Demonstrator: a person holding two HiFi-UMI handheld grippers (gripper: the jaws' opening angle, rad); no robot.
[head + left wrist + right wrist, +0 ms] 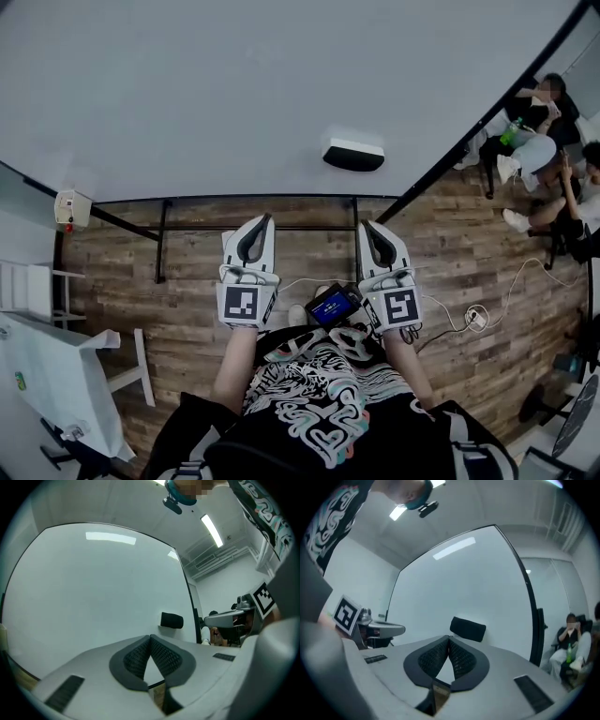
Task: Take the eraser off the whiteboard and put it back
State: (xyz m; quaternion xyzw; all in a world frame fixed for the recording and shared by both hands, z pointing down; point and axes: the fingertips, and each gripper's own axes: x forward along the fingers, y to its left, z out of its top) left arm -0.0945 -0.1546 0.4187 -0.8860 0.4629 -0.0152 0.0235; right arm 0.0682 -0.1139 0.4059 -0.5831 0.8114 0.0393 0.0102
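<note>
Leaving the eraser (353, 155) stuck on the whiteboard (234, 94), both grippers closed on nothing.

Lying with long axis level, running along the board's lower black frame (281, 198), pale side up and dark side down in the head view; sitting right of the board's middle, ahead of the right gripper (364, 225) and well apart from it. Holding the left gripper (265, 217) alongside, both pointing at the board, jaws pressed together and empty. Showing black-and-white square markers on each cube; glowing blue on a small screen (331, 306) between the wrists, writing too small to read. Standing over a wood-plank floor (187, 281), white cable (473, 317) trailing right, people (544, 122) sitting beyond the board's right edge.
</note>
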